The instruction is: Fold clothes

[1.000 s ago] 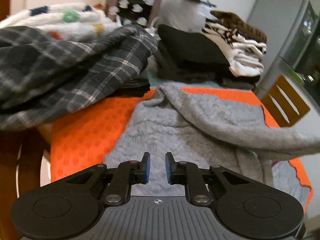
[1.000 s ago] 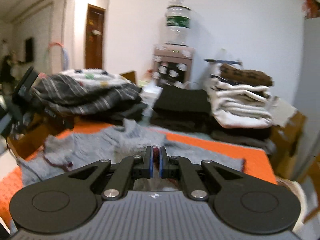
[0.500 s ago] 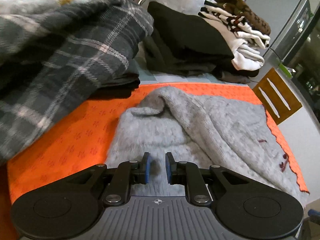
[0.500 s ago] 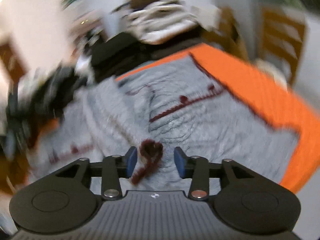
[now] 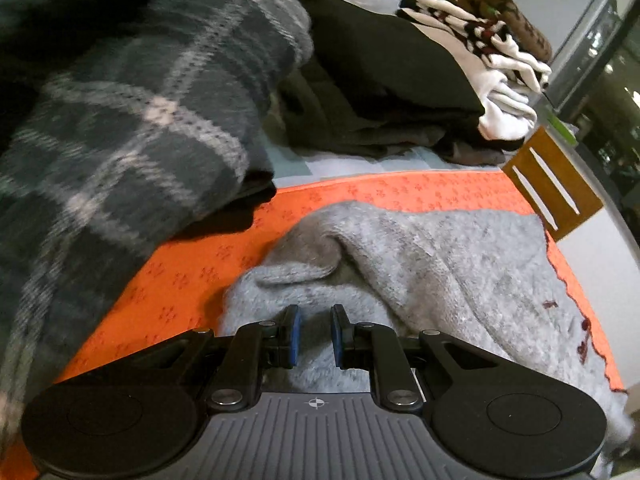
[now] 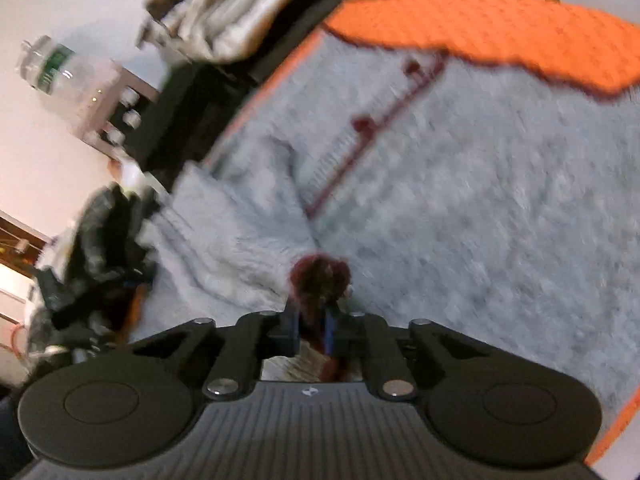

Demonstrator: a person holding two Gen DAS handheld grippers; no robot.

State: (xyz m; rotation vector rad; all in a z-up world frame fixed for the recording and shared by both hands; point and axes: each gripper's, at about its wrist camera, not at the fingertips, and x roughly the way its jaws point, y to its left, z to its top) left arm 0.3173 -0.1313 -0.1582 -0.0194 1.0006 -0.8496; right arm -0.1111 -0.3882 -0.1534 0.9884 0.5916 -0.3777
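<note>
Change: both grippers have dropped closer to the fluffy grey knitted garment (image 5: 440,264); the right view has rolled, and the right jaws, wide half a second ago, have just been closing with a maroon tuft between them.
Right gripper (image 6: 312,330): pinched on the dark maroon pom-pom trim (image 6: 320,276) of the grey garment (image 6: 460,200); the blue pads press the tuft from both sides.
Left gripper (image 5: 314,334): jaws narrowly parted, pads not pressing anything; grey fleece shows in the gap beneath them.
Grey garment: spread across the orange patterned mat (image 5: 192,276), with a rumpled fold at 12 o'clock from the left gripper and maroon stitching near its edge at 3 o'clock.
Orange mat: bare at 9 to 10 o'clock of the left gripper; at 1 o'clock in the right view.
Dark plaid blanket pile (image 5: 120,112): at 10 to 11 o'clock, overhanging the mat.
Folded black clothes (image 5: 384,80): at 12 to 1 o'clock, beyond the mat.
White and brown patterned folded stack (image 5: 492,60): at 1 o'clock, against the black pile.
Water dispenser bottle (image 6: 68,76): at 10 o'clock in the right view, blurred.
</note>
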